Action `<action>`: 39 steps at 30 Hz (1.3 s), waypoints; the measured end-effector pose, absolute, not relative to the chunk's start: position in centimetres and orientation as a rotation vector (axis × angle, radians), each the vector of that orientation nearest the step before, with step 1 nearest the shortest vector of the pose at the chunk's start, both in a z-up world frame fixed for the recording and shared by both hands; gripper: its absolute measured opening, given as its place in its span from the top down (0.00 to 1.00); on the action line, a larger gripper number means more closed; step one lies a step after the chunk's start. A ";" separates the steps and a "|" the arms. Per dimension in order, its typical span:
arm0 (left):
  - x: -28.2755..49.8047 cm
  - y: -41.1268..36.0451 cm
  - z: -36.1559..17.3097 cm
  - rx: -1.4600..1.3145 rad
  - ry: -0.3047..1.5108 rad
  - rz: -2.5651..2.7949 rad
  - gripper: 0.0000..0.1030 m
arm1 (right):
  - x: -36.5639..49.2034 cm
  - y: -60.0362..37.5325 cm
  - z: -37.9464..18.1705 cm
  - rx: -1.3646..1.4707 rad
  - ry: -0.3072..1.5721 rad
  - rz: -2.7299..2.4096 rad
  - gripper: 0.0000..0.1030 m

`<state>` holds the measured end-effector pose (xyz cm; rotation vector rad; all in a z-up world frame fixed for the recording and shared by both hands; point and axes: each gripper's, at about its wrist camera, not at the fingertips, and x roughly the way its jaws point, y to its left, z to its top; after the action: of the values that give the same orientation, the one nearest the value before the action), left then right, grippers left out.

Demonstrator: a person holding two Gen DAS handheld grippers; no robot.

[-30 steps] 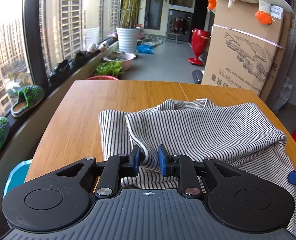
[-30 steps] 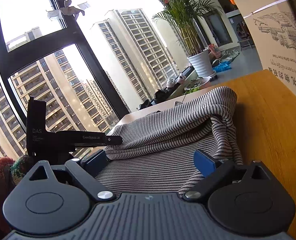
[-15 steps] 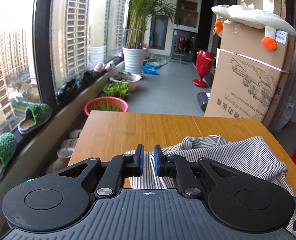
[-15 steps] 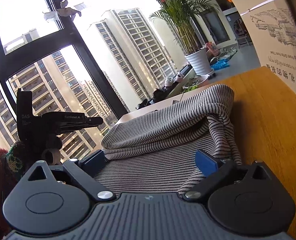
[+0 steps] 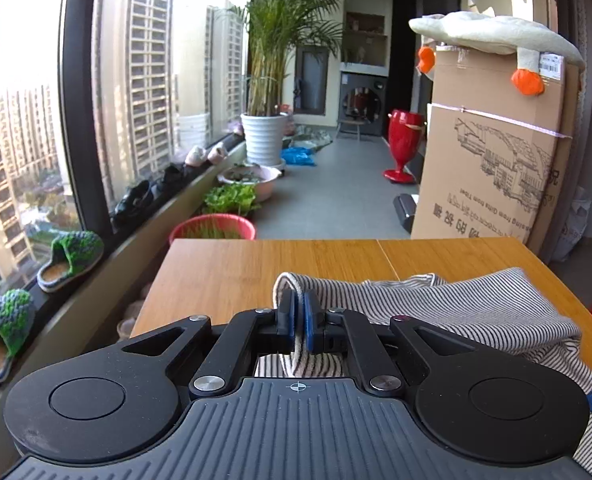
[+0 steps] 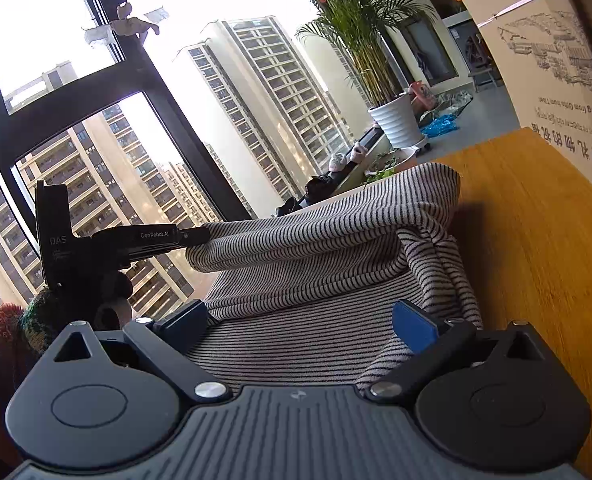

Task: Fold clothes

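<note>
- While its jaws are pinched nearly together on a hem fold, the left gripper [image 5: 299, 322] points level along the bench [image 5: 232, 276], and the striped garment [image 5: 455, 308] rises in a small loop just past the blue pads.
- From that clamped loop the cloth falls back under the gripper body and spreads to the right of it across the bench top, bunched in soft ridges.
- The right gripper [image 6: 303, 320] sits low and tilted, its jaws spread wide, one blue pad on either side of a flat stretch of the same striped garment [image 6: 315, 264]; neither pad visibly presses the cloth.
- Only the right wrist view shows the left gripper [image 6: 194, 235] from outside: a black tool reaching in from the left of the garment, its tip meeting the raised edge of the cloth, which hangs lifted above the layer below.
- In that same view a hand in a dark knitted sleeve shows at the tool's handle, mostly hidden behind the right gripper's body.
- Only the left wrist view shows what lies beyond the garment: the bare far end of the bench, a cardboard box [image 5: 491, 168] beyond its right corner with a plush toy [image 5: 495, 36] draped on top, and a red vase-shaped object [image 5: 403, 144] left of the box.
- Knitted green slippers [image 5: 72, 254] rest on the window ledge, well left of the garment.
</note>
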<state>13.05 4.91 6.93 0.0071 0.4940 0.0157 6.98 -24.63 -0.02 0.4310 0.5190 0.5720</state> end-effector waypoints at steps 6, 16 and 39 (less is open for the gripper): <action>13.5 5.6 5.0 0.048 0.576 0.099 0.84 | 6.9 -24.6 0.0 0.434 0.519 0.573 0.02; 10.9 2.1 5.8 -0.099 0.624 -0.093 0.07 | 6.0 -26.3 0.0 0.530 0.410 0.501 0.01; 13.1 -9.0 -0.1 0.171 0.655 -0.146 0.00 | 3.3 -27.5 2.9 0.514 0.172 0.432 0.00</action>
<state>13.14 -9.04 -0.07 0.1706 0.6548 -0.1456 3.26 -27.49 2.85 0.5143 0.1721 0.4320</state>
